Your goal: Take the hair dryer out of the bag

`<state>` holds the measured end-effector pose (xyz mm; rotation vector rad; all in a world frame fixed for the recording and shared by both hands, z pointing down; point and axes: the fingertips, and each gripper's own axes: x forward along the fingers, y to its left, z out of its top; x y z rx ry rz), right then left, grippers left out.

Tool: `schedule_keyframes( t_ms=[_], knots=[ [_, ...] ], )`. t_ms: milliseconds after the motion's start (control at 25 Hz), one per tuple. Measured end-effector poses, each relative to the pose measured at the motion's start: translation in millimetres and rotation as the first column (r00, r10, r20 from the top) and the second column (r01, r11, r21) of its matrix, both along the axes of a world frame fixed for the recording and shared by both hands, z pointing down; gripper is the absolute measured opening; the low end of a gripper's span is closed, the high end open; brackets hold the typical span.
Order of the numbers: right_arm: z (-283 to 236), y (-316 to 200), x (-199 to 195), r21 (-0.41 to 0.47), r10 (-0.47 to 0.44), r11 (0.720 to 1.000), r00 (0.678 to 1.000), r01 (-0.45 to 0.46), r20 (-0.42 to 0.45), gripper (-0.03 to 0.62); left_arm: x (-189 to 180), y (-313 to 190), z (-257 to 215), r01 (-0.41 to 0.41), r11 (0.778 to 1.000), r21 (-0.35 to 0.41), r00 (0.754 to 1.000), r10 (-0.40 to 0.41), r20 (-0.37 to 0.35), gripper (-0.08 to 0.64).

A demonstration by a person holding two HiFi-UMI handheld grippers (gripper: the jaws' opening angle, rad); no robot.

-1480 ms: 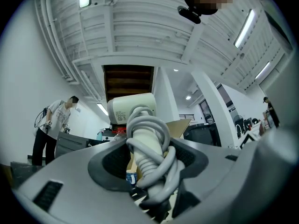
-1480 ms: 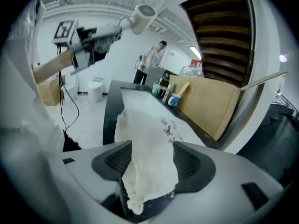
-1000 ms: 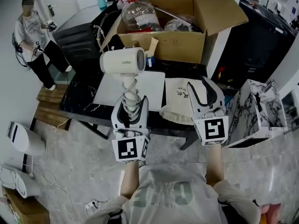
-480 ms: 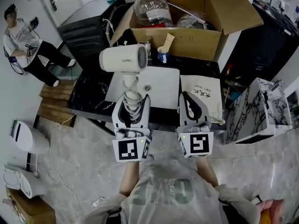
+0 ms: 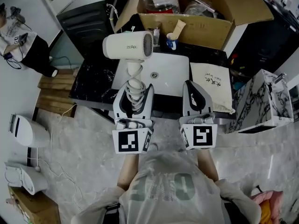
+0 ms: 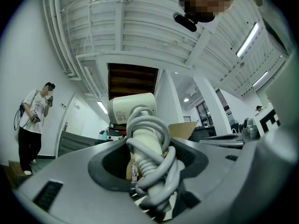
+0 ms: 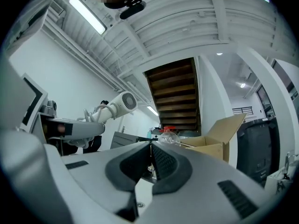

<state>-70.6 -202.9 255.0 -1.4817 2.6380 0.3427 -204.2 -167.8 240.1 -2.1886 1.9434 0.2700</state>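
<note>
Left gripper (image 5: 137, 88): jaws spread wide and clamped on the handle of the hair dryer (image 5: 126, 46), with the grey cord wound round the handle between the pads. The left gripper view confirms it, with handle and coil filling the gap of the left gripper (image 6: 149, 157).

Dryer lies at 12 o'clock from that gripper. The handle's long axis runs in line with the jaws. The barrel sits crosswise on top, 9 to 3 o'clock, grilled end toward 3. It is held off the surface, above the white basin (image 5: 163, 71) set in the dark counter (image 5: 91, 83).

Right gripper (image 5: 192, 90): jaws pressed together, nothing between them; the right gripper view shows the pads meeting. From there the dryer (image 7: 122, 101) sits at about 10 o'clock.

Bag (image 5: 212, 85): flat on the counter at 1 o'clock from the right gripper, well apart from the dryer. Looks empty.

Cardboard box (image 5: 201, 24) behind, at 12 o'clock.

Judgement: dryer is clear of the bag and extraction looks complete. The left hand alone carries it. Any set-down would go straight ahead at 12 o'clock, with the basin nearest.
</note>
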Motion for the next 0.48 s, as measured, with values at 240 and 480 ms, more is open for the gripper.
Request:
schedule_keyframes(
  t_ms=[240, 480],
  knots=[
    [0.5, 10.0, -20.6, 0.01, 0.018, 1.0, 1.0, -0.018, 0.006, 0.034, -21.8, 11.8, -1.4, -0.031, 0.999, 0.025, 1.0, 0.031, -0.002, 0.268],
    [1.0, 19.1, -44.5, 0.022, 0.03, 0.999, 1.0, -0.03, -0.008, 0.032, -40.3, 18.9, -4.8, -0.061, 0.997, 0.041, 0.998, 0.061, 0.01, 0.268]
  ],
)
